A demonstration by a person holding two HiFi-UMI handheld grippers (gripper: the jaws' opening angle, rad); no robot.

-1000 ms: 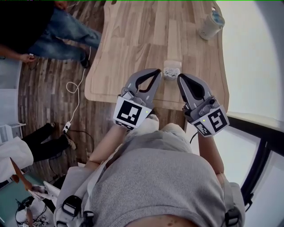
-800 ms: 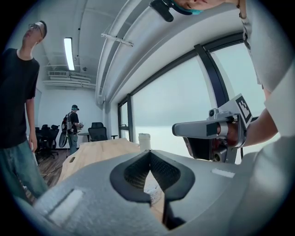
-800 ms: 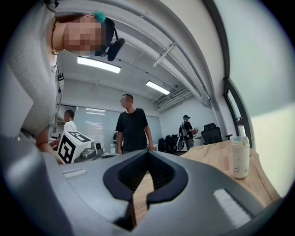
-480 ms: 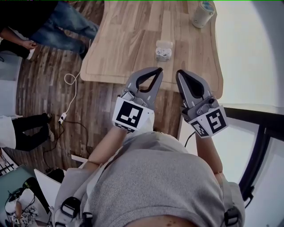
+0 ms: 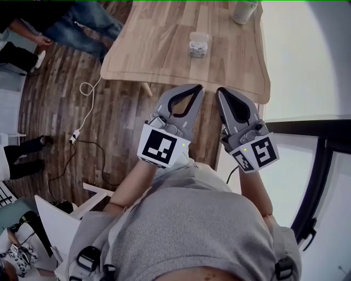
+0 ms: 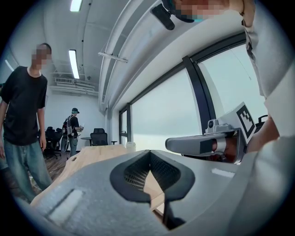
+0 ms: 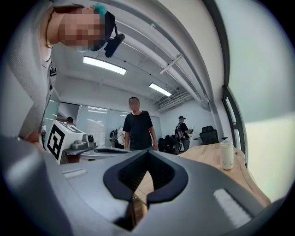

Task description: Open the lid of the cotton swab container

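Nearest, the grey two-jaw left gripper (image 5: pixel 196 88) and the matching right gripper (image 5: pixel 220 91) hang side by side over the dark plank floor (image 5: pixel 109 121), each with jaws pressed together on nothing (only bare pads show). Beyond, well apart from both, the small clear plastic cotton swab container (image 5: pixel 198 45) sits on the pale wooden table (image 5: pixel 164 60); its lid's position is too small to tell. Farthest stands a white cylindrical bottle (image 5: pixel 243 11). So light a box would likely skid or tip under an off-centre nudge, scattering swabs.
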